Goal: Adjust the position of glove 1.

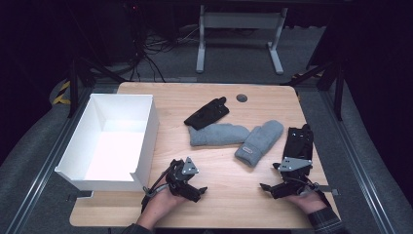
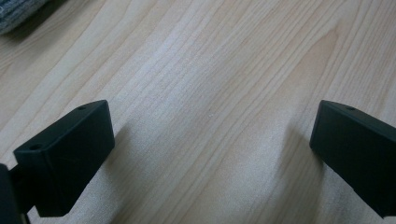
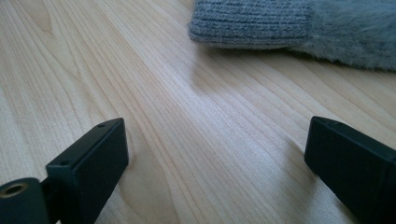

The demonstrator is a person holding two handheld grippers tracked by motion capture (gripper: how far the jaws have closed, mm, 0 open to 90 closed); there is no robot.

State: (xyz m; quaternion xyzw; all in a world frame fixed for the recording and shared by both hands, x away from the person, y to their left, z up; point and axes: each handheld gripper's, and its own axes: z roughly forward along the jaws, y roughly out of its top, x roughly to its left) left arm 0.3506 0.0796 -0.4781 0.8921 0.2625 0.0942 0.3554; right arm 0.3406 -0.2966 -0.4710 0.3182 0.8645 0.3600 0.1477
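Note:
Two grey mittens lie mid-table, one (image 1: 217,134) lengthwise and one (image 1: 260,142) angled to its right. A black glove (image 1: 207,113) rests behind them and another black glove (image 1: 298,142) lies near the right edge. My left gripper (image 1: 199,191) sits low at the front, right of the white box (image 1: 141,146), open over bare wood (image 2: 210,116). My right gripper (image 1: 267,187) is at the front right, just below the right black glove, open, with the ribbed cuff of a grey mitten (image 3: 252,23) ahead of its jaws.
The open white box stands at the table's left with its near right corner close to my left hand. A small dark round disc (image 1: 241,97) sits at the back of the wooden table (image 1: 229,204). Table legs and cables show on the floor beyond.

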